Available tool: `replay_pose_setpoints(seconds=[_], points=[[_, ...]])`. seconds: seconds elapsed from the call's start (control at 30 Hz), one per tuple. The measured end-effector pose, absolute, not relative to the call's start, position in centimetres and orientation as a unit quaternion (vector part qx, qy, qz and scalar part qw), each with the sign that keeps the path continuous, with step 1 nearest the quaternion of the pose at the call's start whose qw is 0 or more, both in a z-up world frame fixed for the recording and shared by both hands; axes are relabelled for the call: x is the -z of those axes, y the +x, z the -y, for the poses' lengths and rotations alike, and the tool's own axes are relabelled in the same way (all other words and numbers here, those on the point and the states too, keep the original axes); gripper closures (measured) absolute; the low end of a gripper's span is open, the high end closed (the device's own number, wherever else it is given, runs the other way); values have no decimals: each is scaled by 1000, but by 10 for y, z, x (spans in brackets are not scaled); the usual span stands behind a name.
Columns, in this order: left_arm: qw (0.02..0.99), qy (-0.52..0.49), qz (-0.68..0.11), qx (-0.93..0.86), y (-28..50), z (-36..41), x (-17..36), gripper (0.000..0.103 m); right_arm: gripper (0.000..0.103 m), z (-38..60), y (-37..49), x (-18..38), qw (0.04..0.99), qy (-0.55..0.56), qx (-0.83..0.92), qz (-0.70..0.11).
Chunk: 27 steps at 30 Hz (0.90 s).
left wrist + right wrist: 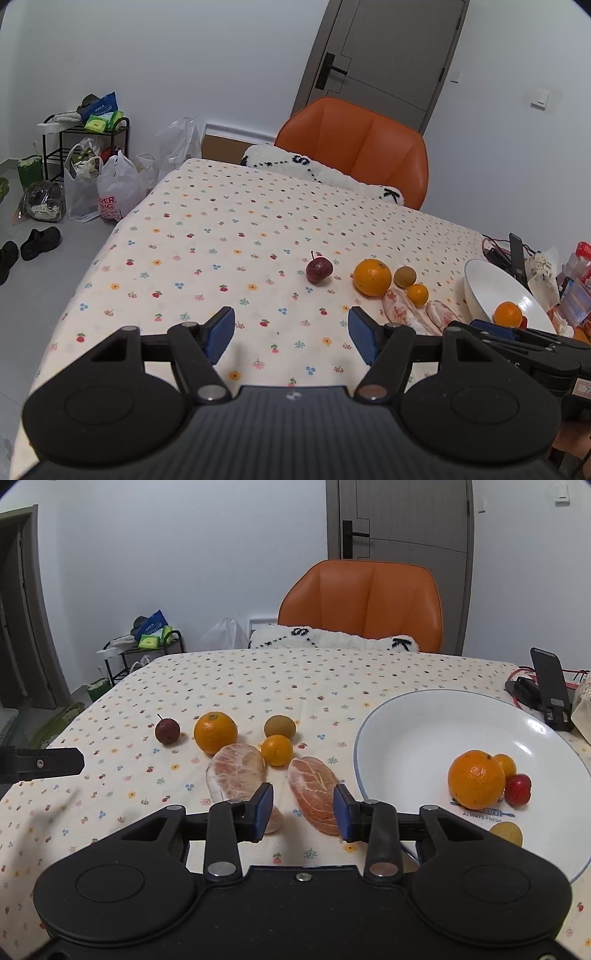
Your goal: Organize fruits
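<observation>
Fruits (215,732): six on cloth, four in bowl (406,716) | both grippers (303,808) agape, empty

On the surface (258,672), a plate (406,738) sits toward the right edge, holding four fruits (476,779) at its near right. Left of the plate lie two peeled segments (236,771) side by side; behind them a row of four fruits (215,732) runs leftward. A chair (362,602) stands behind the far edge.
</observation>
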<state>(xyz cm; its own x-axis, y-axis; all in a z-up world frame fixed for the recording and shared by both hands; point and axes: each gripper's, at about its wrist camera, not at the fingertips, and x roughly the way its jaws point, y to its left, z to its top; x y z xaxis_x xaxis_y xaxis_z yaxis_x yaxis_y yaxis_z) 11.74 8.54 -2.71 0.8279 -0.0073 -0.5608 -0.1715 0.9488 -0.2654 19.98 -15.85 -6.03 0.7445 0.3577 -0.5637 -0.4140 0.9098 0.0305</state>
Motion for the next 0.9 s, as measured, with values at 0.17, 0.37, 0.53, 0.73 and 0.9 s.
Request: replay_pose_setpoints(seconds=[0.17,0.37,0.53,0.73,0.9], points=[[943,-147,-296,-44,125,-80,28,37,79,162,203,60,931,-35,-214,-295],[941,-134,-309,-40,135,-68,31,37,80,162,203,58,922,-13,-243,-302],[941,-120,-315,-38,141,-57,29,37,79,160,203,55,919,-12,-258,-297],[939,-98,-326,-42,146,-45,27,37,61,162,211,60,922,-9,-245,-298],[940,-84,-329,-45,147,-36,24,37,58,157,211,62,922,-24,-256,-291]])
